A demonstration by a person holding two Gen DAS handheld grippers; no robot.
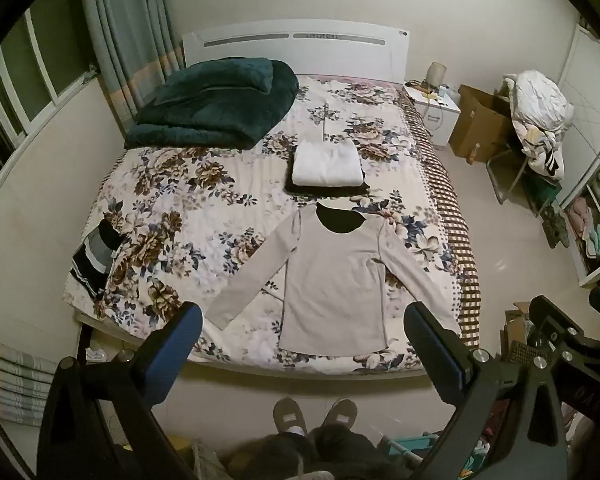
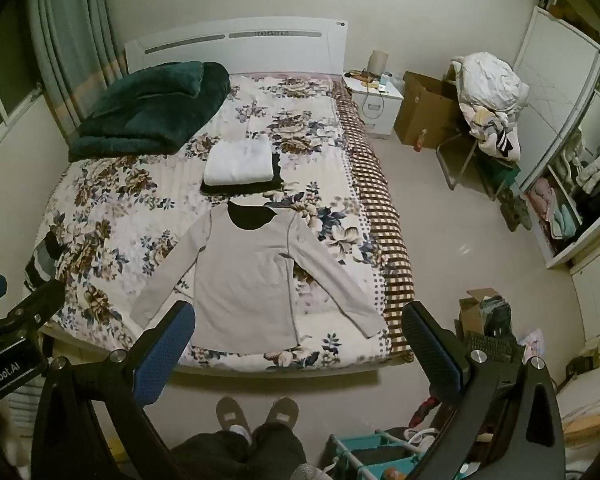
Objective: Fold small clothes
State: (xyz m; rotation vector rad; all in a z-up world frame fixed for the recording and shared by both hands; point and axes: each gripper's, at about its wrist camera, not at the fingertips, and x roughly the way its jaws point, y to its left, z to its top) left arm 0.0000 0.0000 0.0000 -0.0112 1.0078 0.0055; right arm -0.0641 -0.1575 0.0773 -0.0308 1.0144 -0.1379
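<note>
Shirt [image 1: 334,276] flat on bed [image 1: 172,216], face up, sleeves splayed out, hem toward foot edge, dark inner collar showing at neck. Looks thin, soft, light; probably limp, sags when lifted, likely drags a little on quilt rather than sliding clean. Best hold points, by judgement: sleeve cuffs first, then shoulder seam and hem corner on one side for body fold; pinch low, near fabric edge, to avoid grabbing quilt under it. Left gripper [image 1: 302,330] wide apart, empty, held above foot of bed, well clear of shirt. Right gripper [image 2: 298,330] same: spread, holding nothing, off shirt. Beyond shirt's collar, toward headboard: folded white piece [image 1: 326,162] stacked on dark one, so part of job looks done. Striped garment [image 1: 94,258] hanging off bed edge left of shirt, likely next. Green blanket [image 1: 216,104] bunched far left of shirt by headboard. Bed cover floral, quilted, soft; gives under pressure, busy pattern. Right of shirt, past bed edge: bare floor, nightstand [image 1: 436,114], cardboard box [image 1: 480,128], chair piled with laundry [image 1: 540,120], open wardrobe. Dim indoor light.
</note>
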